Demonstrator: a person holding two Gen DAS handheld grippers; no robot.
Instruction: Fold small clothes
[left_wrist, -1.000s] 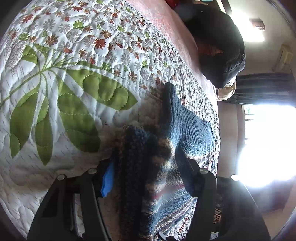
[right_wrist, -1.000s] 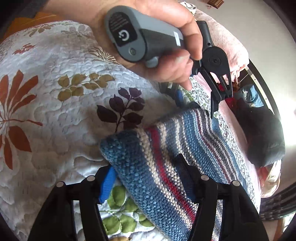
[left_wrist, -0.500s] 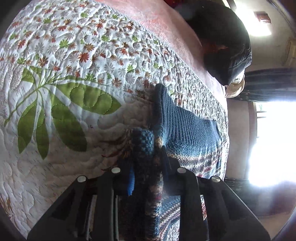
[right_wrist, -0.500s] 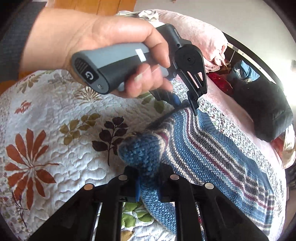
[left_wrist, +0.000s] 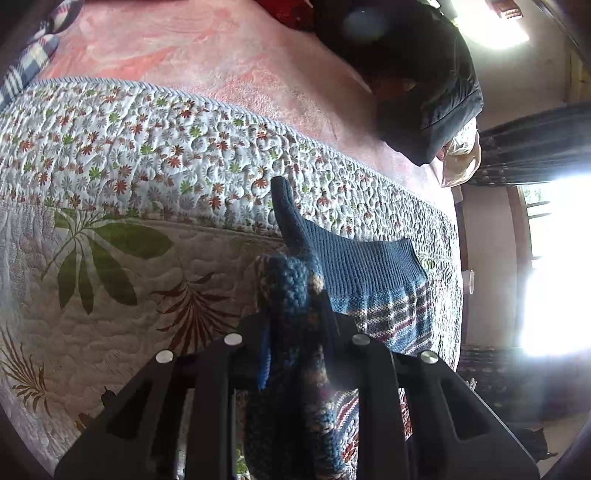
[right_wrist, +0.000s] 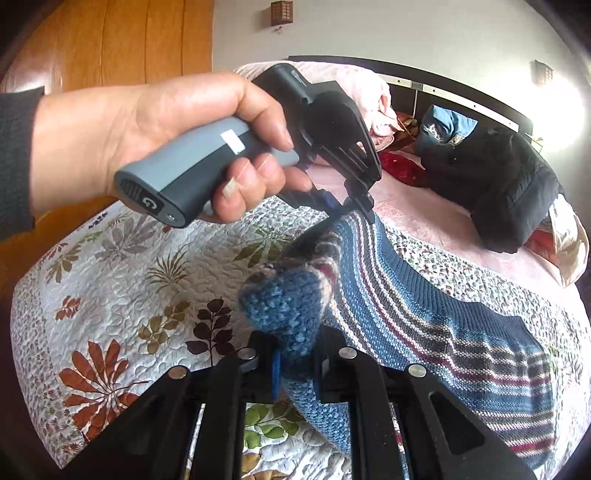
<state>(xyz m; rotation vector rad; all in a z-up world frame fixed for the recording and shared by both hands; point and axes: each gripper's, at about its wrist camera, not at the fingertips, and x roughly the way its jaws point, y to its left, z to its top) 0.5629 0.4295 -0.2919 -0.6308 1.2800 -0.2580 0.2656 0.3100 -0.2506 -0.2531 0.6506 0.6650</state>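
We clench both tongs on one edge of the striped knit sweater (right_wrist: 424, 325): the left tongs (left_wrist: 295, 343) and the right tongs (right_wrist: 295, 362) each pinch a bunched corner lifted off the quilt (right_wrist: 122, 295) on the bed. The rest lies flat. Next, we judge, the edge must be carried evenly over the body.

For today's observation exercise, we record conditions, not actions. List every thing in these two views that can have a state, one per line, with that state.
Left gripper: shut on the knitted garment.
Right gripper: shut on the knitted garment.
Knitted garment: near edge pinched and raised, far part lying flat on the quilt.
Quilt: spread over the bed.
Dark jacket: heaped on the pink blanket.
Pink blanket: spread under the quilt.
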